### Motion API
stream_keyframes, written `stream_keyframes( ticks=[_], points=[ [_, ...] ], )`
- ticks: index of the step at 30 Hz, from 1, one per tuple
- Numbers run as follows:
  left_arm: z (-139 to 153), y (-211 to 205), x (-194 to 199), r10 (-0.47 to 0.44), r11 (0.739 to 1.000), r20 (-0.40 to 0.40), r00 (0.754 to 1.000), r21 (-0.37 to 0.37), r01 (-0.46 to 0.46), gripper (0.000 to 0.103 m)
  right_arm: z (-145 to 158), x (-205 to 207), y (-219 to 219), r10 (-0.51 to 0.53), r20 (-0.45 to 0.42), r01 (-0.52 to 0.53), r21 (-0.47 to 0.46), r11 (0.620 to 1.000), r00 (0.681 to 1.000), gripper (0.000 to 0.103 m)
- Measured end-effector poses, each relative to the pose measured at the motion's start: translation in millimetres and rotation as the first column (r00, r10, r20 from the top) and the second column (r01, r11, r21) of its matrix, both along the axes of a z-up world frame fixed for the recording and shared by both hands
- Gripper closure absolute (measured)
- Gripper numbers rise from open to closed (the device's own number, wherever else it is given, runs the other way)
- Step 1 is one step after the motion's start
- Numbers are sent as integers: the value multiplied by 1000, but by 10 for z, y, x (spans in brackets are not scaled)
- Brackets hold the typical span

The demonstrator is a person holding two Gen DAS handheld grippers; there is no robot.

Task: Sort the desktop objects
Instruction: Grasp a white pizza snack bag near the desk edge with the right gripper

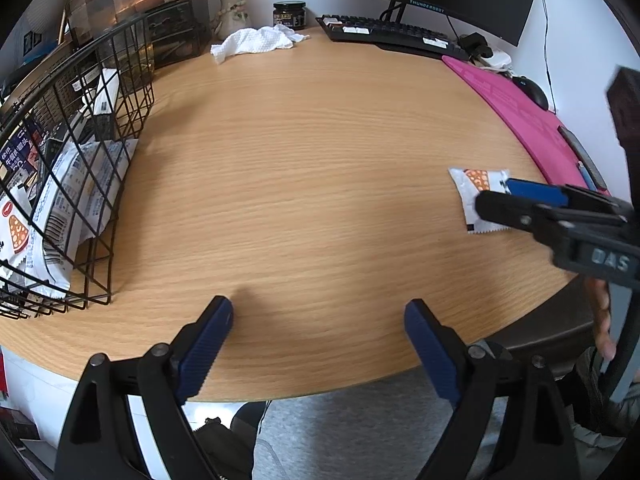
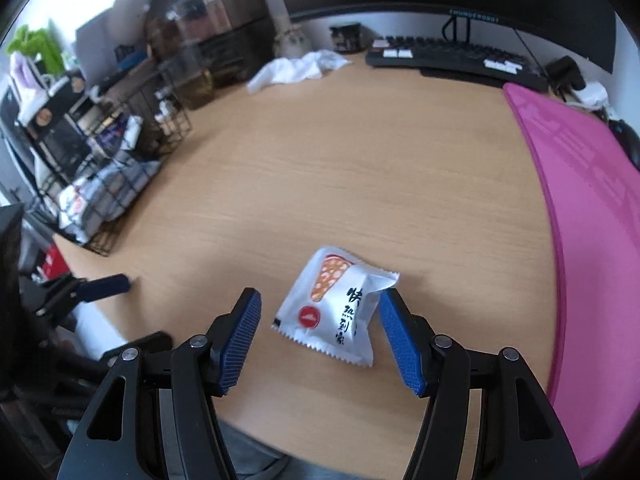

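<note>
Right wrist view: white snack packet (image 2: 334,308) flat on the wooden desk (image 2: 360,184) between the spread fingers of the right gripper (image 2: 320,340), untouched; pick-up step, next probably closing, then carrying to the wire basket (image 2: 116,168); left gripper (image 1: 318,344) spread, empty.

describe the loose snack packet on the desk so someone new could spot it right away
On the light wooden desk, look toward the near edge, just left of the pink desk mat. There lies a small white foil snack packet between the right gripper's open blue pads. It alone lies loose on the wood; the other white packets sit in the black wire basket.
</note>
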State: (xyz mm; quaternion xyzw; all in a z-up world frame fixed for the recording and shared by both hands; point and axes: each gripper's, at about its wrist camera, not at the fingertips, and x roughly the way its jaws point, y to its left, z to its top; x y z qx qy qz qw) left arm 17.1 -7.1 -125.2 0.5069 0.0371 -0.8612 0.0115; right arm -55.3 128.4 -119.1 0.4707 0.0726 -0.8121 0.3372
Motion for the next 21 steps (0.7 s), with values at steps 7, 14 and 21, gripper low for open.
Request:
stream_keyframes(
  ticks=[7, 14, 21],
  points=[
    [-10, 5, 0, -8, 1000, -3, 1000, 0, 8, 13, -23, 47, -276, 18, -105, -11, 63, 998, 994, 41],
    [8, -73, 1, 13, 999, -12, 1000, 45, -13, 13, -25, 50, -298, 33, -144, -23, 72, 997, 989, 72],
    [461, -41, 67, -1, 1000, -142, 990, 11, 2, 13, 236, 84, -205, -1, -216, 8, 32, 999, 976, 73]
  ],
)
